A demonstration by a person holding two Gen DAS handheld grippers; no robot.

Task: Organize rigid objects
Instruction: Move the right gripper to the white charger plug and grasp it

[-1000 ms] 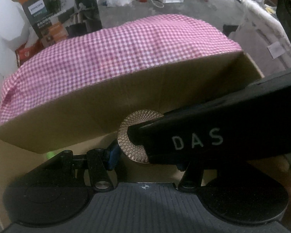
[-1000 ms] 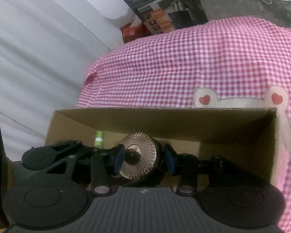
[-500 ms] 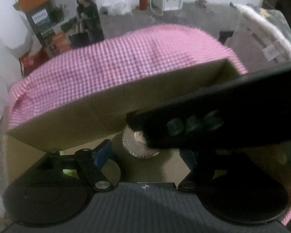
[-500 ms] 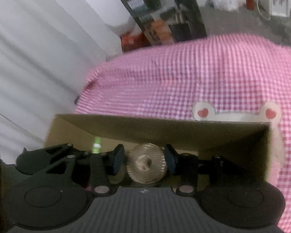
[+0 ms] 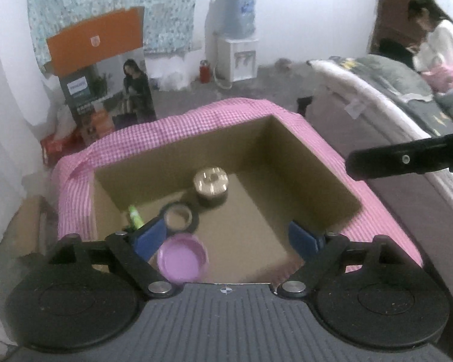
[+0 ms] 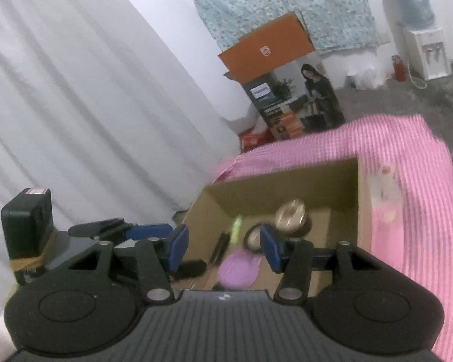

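Observation:
An open cardboard box (image 5: 311,163) (image 6: 274,185) stands on a pink checked cloth (image 5: 377,208). Inside lie a gold faceted jar (image 5: 210,182) (image 6: 291,215), a black tape ring (image 5: 178,217) (image 6: 252,238), a purple lid (image 5: 181,256) (image 6: 238,270) and a green marker (image 5: 135,215) (image 6: 235,229). My left gripper (image 5: 226,238) is open and empty, raised above the box. My right gripper (image 6: 223,246) is open and empty, also above the box. The right gripper's black finger (image 5: 404,159) shows at the right of the left wrist view.
A printed carton with an orange flap (image 5: 105,84) (image 6: 290,90) stands behind the table beside a white curtain (image 6: 90,105). A water dispenser (image 5: 237,48) stands at the back wall. A bed (image 5: 392,96) with a seated person (image 5: 438,42) is to the right.
The right gripper has let go of the gold jar, which now stands in the box. Both grippers have risen well above the box, so its whole inside shows.

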